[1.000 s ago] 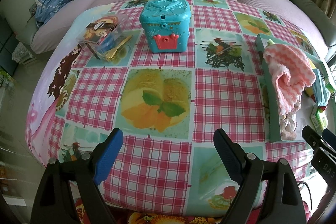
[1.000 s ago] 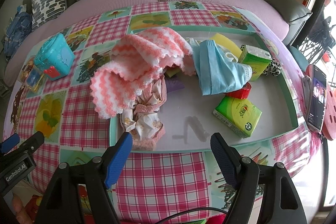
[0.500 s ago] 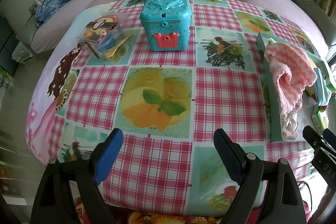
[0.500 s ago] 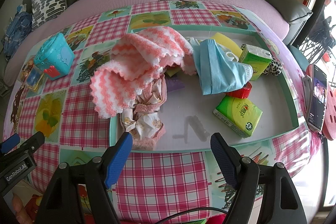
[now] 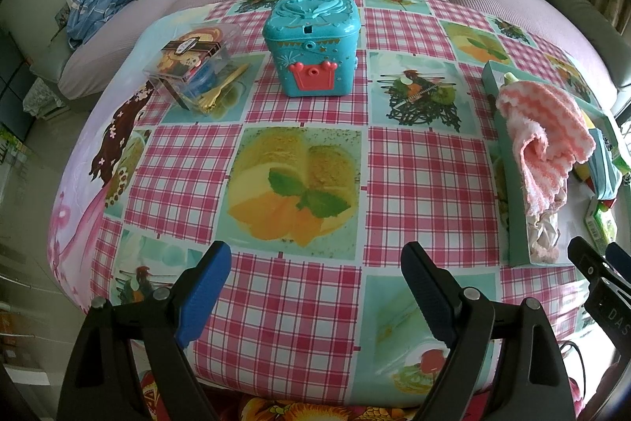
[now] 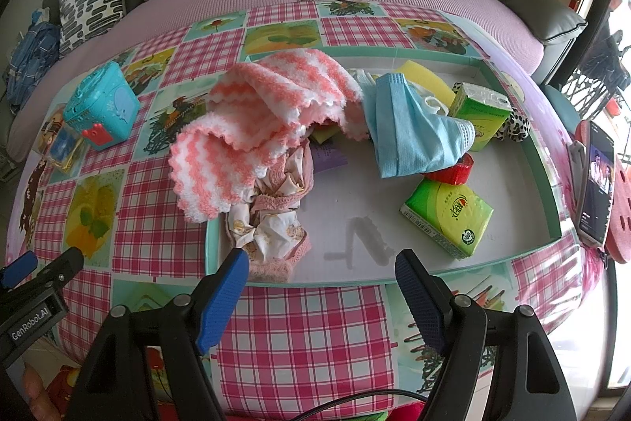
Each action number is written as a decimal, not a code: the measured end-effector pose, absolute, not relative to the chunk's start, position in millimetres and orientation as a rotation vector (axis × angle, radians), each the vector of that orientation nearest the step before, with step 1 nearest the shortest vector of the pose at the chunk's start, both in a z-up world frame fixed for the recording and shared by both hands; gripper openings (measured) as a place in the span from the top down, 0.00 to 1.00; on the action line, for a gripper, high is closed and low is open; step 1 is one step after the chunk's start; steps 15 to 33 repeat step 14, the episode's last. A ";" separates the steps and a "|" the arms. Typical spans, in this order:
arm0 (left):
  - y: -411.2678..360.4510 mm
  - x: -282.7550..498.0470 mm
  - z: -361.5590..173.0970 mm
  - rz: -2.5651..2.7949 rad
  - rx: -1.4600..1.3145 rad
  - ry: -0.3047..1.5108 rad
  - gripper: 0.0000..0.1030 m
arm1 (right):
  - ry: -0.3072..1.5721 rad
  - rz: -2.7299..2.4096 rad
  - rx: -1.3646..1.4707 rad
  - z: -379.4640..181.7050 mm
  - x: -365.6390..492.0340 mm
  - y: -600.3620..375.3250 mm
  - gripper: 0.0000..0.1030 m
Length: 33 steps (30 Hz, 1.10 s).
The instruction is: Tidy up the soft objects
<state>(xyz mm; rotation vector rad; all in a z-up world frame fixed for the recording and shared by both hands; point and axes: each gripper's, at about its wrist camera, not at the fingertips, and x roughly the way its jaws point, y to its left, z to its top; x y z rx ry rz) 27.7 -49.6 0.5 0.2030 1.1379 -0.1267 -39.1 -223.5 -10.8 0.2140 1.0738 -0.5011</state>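
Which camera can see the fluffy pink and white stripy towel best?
The right wrist view. There the pink and white towel sits near the middle, spread over the tray's left edge with its wavy stripes plain. The left wrist view only catches the towel squeezed at the far right edge, bunched and seen from the side.

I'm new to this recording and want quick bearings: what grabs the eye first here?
The pink-and-white striped cloth stands out, heaped over the left rim of the shallow tray and spilling onto the checked tablecloth. Beside it in the tray lie a blue face mask and two green tissue packs. A teal toy box stands alone on the far side of the table.
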 end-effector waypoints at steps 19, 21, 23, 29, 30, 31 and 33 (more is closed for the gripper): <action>-51.1 27.4 1.0 -0.139 0.197 1.138 0.14 | 1.075 -0.500 0.214 -11.5 -39.5 -223.3 0.23; -51.1 27.4 1.0 -0.139 0.197 1.138 0.14 | 1.075 -0.500 0.214 -11.5 -39.5 -223.3 0.23; -51.1 27.4 1.0 -0.139 0.197 1.138 0.14 | 1.075 -0.500 0.214 -11.5 -39.5 -223.3 0.23; -51.1 27.4 1.0 -0.139 0.197 1.138 0.14 | 1.075 -0.500 0.214 -11.5 -39.5 -223.3 0.23; -51.1 27.4 1.0 -0.139 0.197 1.138 0.14 | 1.075 -0.500 0.214 -11.5 -39.5 -223.3 0.23; -51.1 27.4 1.0 -0.139 0.197 1.138 0.14 | 1.075 -0.500 0.214 -11.5 -39.5 -223.3 0.23; -51.1 27.4 1.0 -0.139 0.197 1.138 0.14 | 1.075 -0.500 0.214 -11.5 -39.5 -223.3 0.23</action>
